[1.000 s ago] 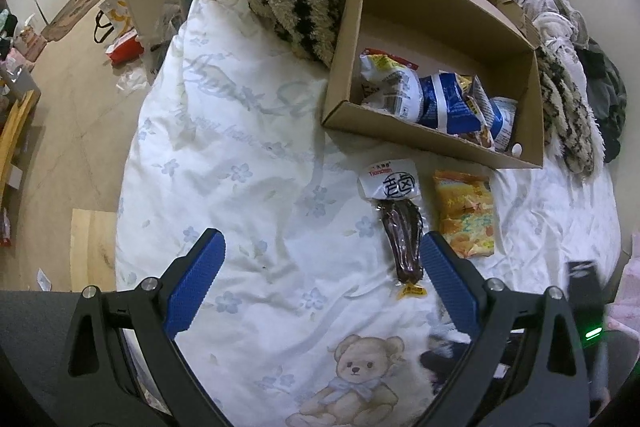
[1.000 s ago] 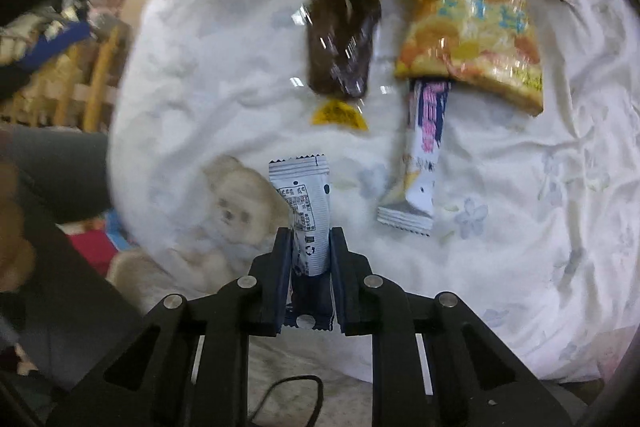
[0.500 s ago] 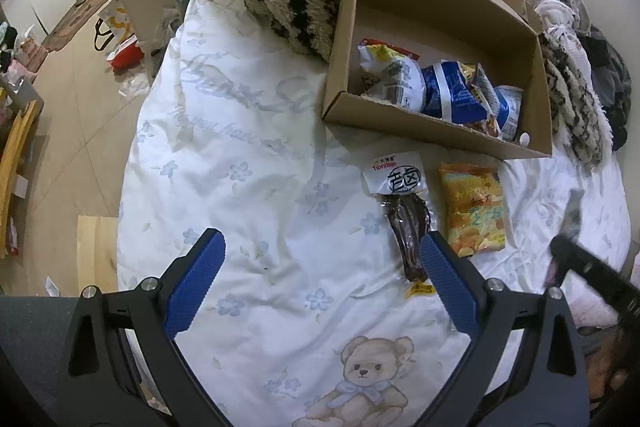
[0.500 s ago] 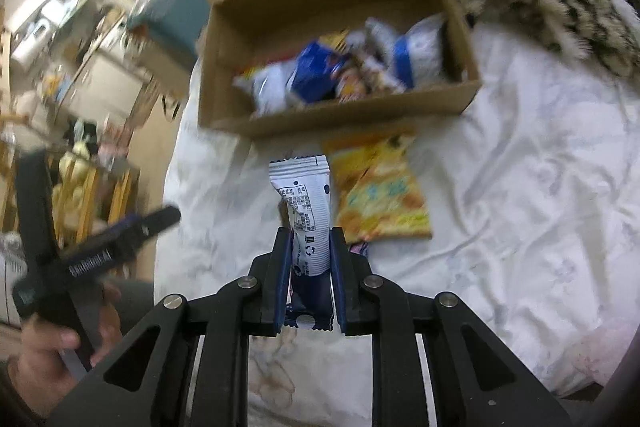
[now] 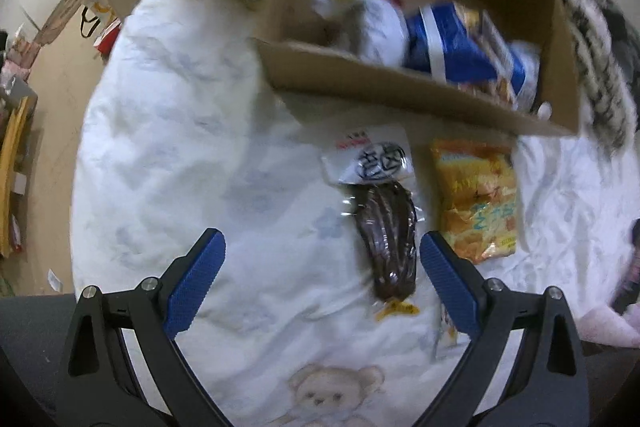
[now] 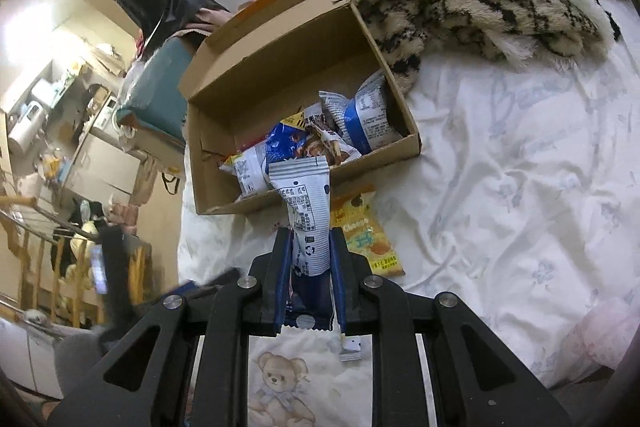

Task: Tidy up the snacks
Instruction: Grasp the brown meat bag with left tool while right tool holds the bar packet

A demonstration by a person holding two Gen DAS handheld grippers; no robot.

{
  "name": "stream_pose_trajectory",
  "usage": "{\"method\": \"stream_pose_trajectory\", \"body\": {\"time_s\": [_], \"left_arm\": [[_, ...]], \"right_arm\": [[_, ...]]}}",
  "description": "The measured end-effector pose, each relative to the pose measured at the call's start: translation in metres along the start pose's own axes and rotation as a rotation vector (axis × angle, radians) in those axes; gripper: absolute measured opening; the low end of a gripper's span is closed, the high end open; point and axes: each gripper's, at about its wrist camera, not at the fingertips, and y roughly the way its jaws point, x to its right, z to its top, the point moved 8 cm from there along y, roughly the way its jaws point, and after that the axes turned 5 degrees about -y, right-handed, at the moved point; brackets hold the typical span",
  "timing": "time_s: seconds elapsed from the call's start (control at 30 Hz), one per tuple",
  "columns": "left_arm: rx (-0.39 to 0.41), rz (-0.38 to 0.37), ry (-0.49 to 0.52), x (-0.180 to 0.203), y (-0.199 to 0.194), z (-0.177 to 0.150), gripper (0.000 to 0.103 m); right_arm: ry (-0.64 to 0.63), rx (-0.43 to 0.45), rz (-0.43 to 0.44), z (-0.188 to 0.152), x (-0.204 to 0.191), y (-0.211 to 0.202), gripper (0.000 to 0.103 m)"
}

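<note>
the right claw [image 6: 308, 259] is clamped on a white and blue snack packet [image 6: 306, 211] that sticks up between its fingers, its top edge overlapping the near wall of the cardboard box [image 6: 280, 67] in this view. the left claw [image 5: 320, 267] gapes wide, holding nothing; a dark brown sealed snack [image 5: 386, 231] lies on the bed quilt [image 5: 180, 147] just inside its right finger, an orange cheese snack bag [image 5: 476, 203] just beyond that finger. farther off, the box holds several packets.

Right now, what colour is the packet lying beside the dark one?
Orange-yellow packet, clearest in the left wrist view.
</note>
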Motion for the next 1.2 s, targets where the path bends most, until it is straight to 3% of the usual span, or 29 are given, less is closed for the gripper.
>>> {"method": "stream_pose_trajectory", "body": {"time_s": [0.1,0.23,0.3,0.37,0.5,0.6,0.67,0.77,1.2], "left_arm": [[-0.042,0.041,0.044,0.02,0.027,-0.004,0.097],[-0.051,0.081,0.024,0.03,0.045,-0.003,0.097],[-0.075,0.142,0.037,0.032,0.058,-0.004,0.097],[-0.132,0.15,0.022,0.032,0.069,-0.008,0.097],[-0.133,0.158,-0.004,0.031,0.073,-0.004,0.098],[-0.122,0.132,0.006,0.03,0.071,-0.004,0.087],[-0.117,0.126,0.019,0.03,0.066,-0.005,0.065],[-0.126,0.111,0.045,0.027,0.057,-0.006,0.052],[-0.101,0.094,0.058,-0.018,0.016,-0.018,0.048]], "right_arm": [[0.021,-0.013,0.007,0.001,0.003,0.003,0.02],[0.031,-0.014,0.016,0.002,0.005,0.003,0.02],[0.038,-0.016,0.022,0.003,0.006,0.004,0.02],[0.04,-0.018,0.025,0.002,0.006,0.005,0.02],[0.043,-0.018,0.028,0.005,0.006,0.005,0.02],[0.048,-0.019,0.025,0.006,0.008,0.006,0.02],[0.052,-0.025,0.022,0.006,0.009,0.007,0.02],[0.052,-0.027,0.019,0.005,0.009,0.007,0.02],[0.032,-0.034,0.007,0.003,0.007,0.01,0.02]]}}
